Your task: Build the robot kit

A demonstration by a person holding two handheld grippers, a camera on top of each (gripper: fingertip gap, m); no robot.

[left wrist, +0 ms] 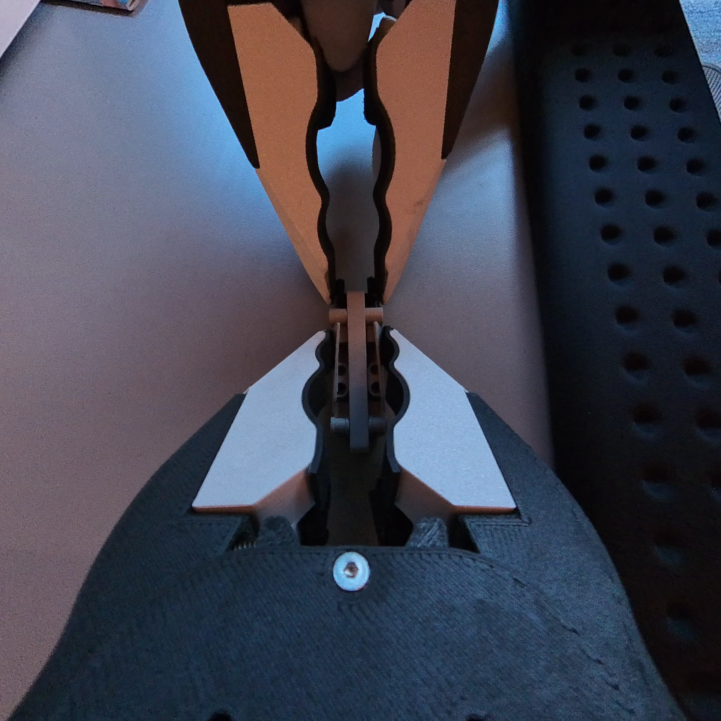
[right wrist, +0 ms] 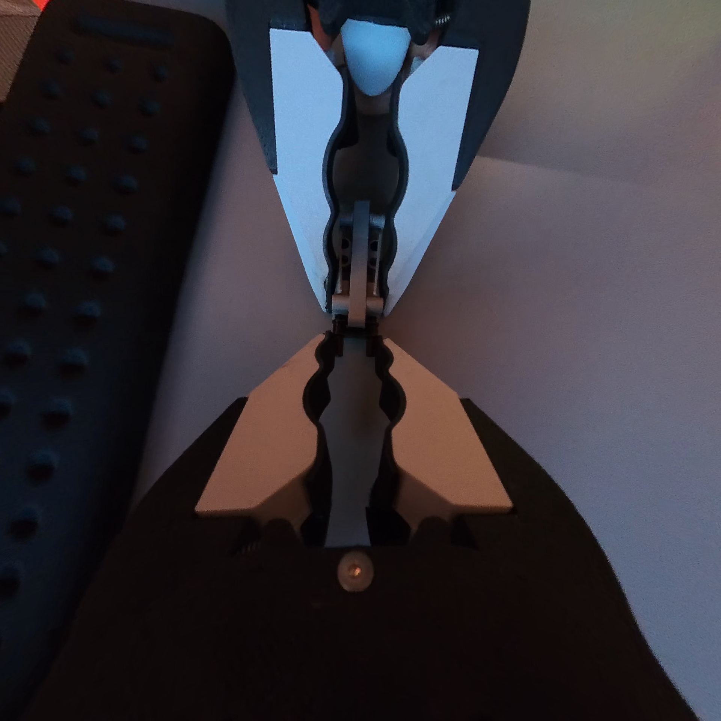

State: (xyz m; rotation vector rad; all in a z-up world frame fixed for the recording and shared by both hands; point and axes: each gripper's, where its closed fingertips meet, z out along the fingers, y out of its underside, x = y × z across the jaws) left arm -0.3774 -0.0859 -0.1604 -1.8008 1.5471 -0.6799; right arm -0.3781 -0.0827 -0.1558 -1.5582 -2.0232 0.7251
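Observation:
My left gripper (left wrist: 357, 331) and my right gripper (right wrist: 355, 341) face each other tip to tip above a pale table (left wrist: 136, 273). The left one is shut on a small grey part (left wrist: 357, 374). The part is a thin curved blade between two side plates with round holes, with cross pins at both ends. It lies lengthways between the white fingers (left wrist: 273, 421). The right gripper (left wrist: 354, 290) pinches the blade's far end with its black fingertips. In the right wrist view the left gripper (right wrist: 356, 308) holds the part (right wrist: 359, 249) at the top.
A black panel with rows of round holes (left wrist: 632, 273) lies right of the grippers in the left wrist view and on the left in the right wrist view (right wrist: 78, 234). A colourful item (left wrist: 117, 3) sits at the far top left edge. Both grippers' tips are close together, under 4 cm apart.

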